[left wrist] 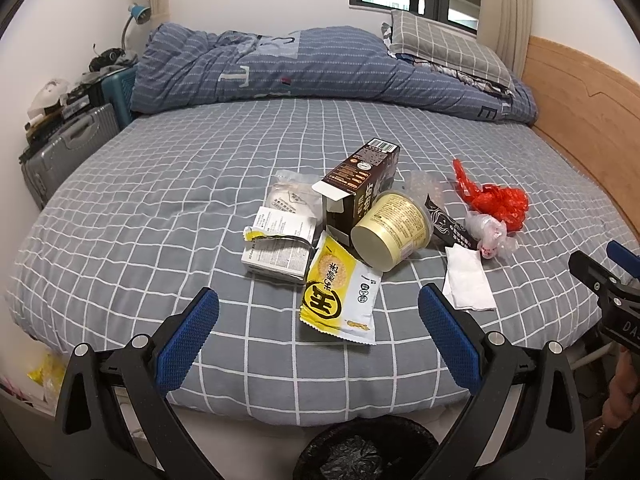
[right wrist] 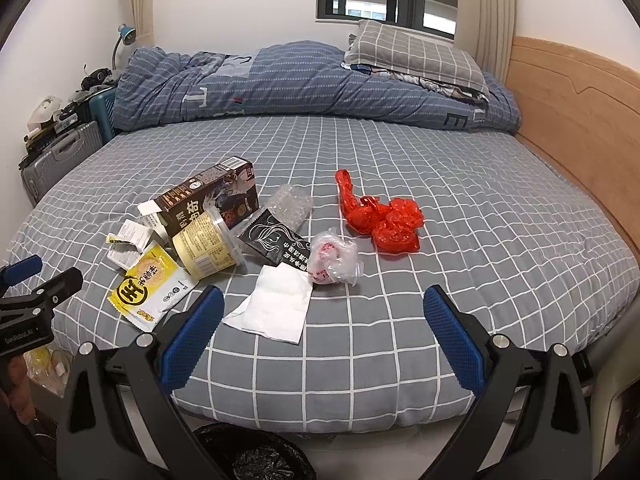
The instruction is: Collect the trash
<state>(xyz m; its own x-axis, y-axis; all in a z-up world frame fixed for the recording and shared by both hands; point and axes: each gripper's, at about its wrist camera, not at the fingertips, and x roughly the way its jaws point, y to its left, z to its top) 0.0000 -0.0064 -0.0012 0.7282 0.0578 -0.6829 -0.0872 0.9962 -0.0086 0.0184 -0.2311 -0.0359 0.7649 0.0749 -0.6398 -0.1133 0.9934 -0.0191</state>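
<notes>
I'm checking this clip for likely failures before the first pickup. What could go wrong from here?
1. The white tissue and yellow snack wrapper lie flat on the soft bed sheet, so an open claw may pinch fabric along with them.
2. The brown carton rests against the round tub; pulling one may roll or topple the other.
3. The trash bin sits below the bed edge, mostly hidden, so light plastic such as the red bag could miss it.
</notes>
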